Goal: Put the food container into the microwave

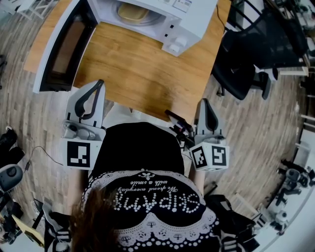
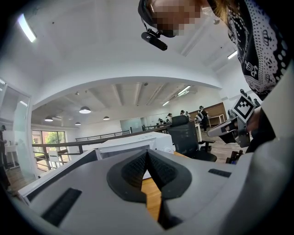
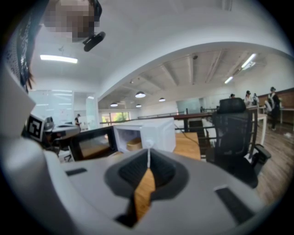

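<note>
Both the left claw (image 1: pixel 100 83) and right claw (image 1: pixel 204 102) are closed and empty, food container (image 1: pixel 134 12) sitting inside the open microwave (image 1: pixel 197 19)

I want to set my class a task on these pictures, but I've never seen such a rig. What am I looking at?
A person holds a two-jaw gripper in each hand. One picture looks down from a head camera; the other two come from cameras on the grippers. The left gripper and right gripper are both shut and empty, near the edge of the wooden table. On it stands a white microwave, door open, with the food container already inside.
</note>
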`<state>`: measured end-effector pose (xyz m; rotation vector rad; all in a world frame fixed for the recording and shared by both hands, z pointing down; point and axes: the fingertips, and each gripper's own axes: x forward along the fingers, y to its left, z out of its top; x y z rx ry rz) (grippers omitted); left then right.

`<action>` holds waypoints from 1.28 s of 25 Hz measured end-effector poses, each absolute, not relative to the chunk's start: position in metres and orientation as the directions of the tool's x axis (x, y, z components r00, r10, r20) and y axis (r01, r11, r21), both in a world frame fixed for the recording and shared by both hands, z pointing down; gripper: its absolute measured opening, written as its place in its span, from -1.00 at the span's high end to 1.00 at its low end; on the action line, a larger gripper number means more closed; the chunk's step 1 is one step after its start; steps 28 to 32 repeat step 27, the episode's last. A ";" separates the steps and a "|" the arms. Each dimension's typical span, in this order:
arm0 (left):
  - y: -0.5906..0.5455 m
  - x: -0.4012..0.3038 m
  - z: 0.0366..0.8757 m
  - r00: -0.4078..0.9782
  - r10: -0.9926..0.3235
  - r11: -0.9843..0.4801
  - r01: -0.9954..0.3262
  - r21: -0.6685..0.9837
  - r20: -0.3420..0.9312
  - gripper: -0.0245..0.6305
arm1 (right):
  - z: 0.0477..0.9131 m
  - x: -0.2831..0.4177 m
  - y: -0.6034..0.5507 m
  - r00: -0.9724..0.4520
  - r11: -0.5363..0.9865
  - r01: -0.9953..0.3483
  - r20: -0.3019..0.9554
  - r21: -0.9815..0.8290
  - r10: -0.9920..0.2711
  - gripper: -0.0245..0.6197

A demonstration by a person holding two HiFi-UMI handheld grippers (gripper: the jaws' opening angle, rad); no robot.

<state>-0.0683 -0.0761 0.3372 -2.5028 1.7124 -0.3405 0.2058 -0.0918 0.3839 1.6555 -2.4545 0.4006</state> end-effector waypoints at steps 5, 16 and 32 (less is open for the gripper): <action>-0.077 -0.067 0.339 0.346 -0.927 -0.371 -0.906 -0.203 0.147 0.84 | 0.384 0.205 -0.094 -0.387 0.366 -0.922 0.281 -0.127 -0.878 0.81; -0.086 -0.058 0.335 0.351 -0.926 -0.375 -0.900 -0.223 0.137 0.84 | 0.386 0.215 -0.099 -0.376 0.350 -0.926 0.276 -0.140 -0.885 0.81; -0.093 -0.039 0.333 0.380 -0.914 -0.404 -0.878 -0.257 0.141 0.84 | 0.389 0.233 -0.100 -0.354 0.323 -0.934 0.274 -0.153 -0.894 0.81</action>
